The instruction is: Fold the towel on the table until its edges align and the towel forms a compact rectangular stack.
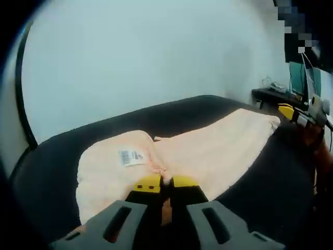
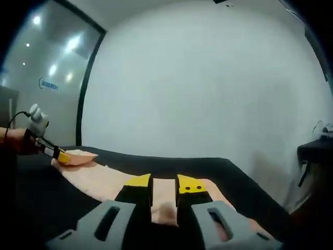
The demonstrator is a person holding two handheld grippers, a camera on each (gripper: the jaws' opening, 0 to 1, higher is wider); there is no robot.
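Observation:
A pale peach towel (image 1: pixel 208 151) lies stretched across the black table (image 1: pixel 57 156), with a white barcode label (image 1: pixel 131 156) on its near part. My left gripper (image 1: pixel 164 182) is shut on the towel's near edge, and a small bunch of cloth is pinched between its yellow tips. At the towel's far corner, my right gripper (image 1: pixel 287 111) holds the cloth. In the right gripper view, the right gripper (image 2: pixel 164 183) has towel (image 2: pixel 99 179) between its jaws. The left gripper (image 2: pixel 58 154) lifts the other end slightly off the table (image 2: pixel 208 166).
A dark desk (image 1: pixel 273 95) with a monitor and cables stands beyond the table on the right. A plain white wall (image 1: pixel 156 52) is behind. A glass partition (image 2: pixel 47 83) is at the left, and a person's hand (image 2: pixel 15 140) holds the left gripper.

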